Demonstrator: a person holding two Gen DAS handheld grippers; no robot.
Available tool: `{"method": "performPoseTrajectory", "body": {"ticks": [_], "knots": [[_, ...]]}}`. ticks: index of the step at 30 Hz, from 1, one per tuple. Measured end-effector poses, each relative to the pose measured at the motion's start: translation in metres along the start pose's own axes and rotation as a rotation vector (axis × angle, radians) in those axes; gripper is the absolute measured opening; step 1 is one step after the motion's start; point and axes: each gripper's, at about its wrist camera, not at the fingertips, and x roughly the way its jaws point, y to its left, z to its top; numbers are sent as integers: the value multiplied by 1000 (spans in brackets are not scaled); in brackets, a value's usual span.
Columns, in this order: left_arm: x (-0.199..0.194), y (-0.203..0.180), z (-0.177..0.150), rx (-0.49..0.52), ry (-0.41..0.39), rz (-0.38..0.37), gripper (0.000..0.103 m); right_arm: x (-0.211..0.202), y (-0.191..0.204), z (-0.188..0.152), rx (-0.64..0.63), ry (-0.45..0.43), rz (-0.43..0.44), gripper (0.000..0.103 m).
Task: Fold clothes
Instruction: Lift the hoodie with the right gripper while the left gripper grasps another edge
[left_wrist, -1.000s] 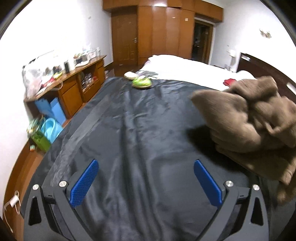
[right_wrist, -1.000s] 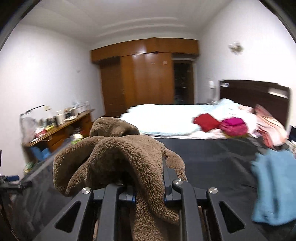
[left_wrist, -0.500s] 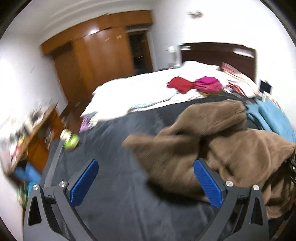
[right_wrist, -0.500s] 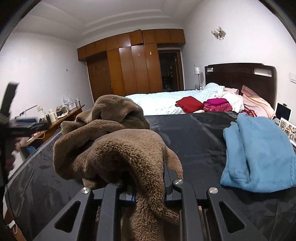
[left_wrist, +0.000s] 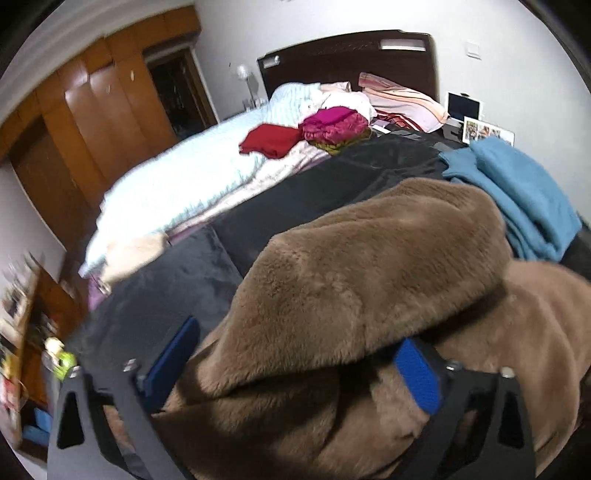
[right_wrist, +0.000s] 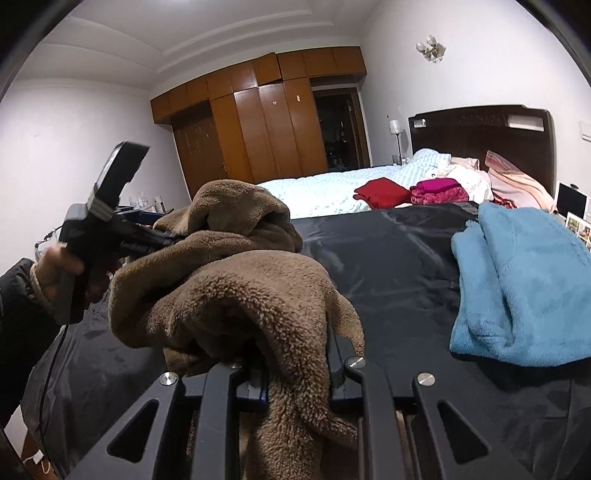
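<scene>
A brown fleece garment (right_wrist: 229, 288) hangs bunched over the black sheet (right_wrist: 388, 258), with my right gripper (right_wrist: 295, 376) shut on a fold of it. In the left wrist view the same brown fleece (left_wrist: 351, 295) fills the lower frame. My left gripper (left_wrist: 295, 369) is open, and the fleece lies between its blue pads (left_wrist: 417, 376). The right wrist view shows a hand (right_wrist: 55, 266) holding the left gripper against the fleece's left side. A blue fleece garment (right_wrist: 517, 280) lies folded on the sheet to the right.
Beyond the black sheet (left_wrist: 332, 192) is a bed with a white quilt (left_wrist: 177, 188). On it lie red clothes (left_wrist: 269, 140) and magenta clothes (left_wrist: 332, 123). A dark headboard (right_wrist: 480, 129) stands at the right, a wooden wardrobe (right_wrist: 258, 129) at the back. A cluttered desk (left_wrist: 18, 332) is at the left.
The left gripper has swung right and closed in on the brown fleece, which now lies between its open fingers. The right gripper stays shut on the fleece.
</scene>
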Motion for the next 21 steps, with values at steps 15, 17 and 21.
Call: {"method": "performPoseTrajectory", "body": {"ticks": [15, 17, 21], "knots": [[-110, 111, -58, -523, -228, -32, 19, -26, 8, 15, 22, -64, -52, 20], [-142, 126, -73, -564, -297, -28, 19, -29, 6, 21, 45, -69, -27, 20], [-213, 141, -109, -583, -454, 77, 19, -18, 10, 27, 16, -1, 4, 25]]}}
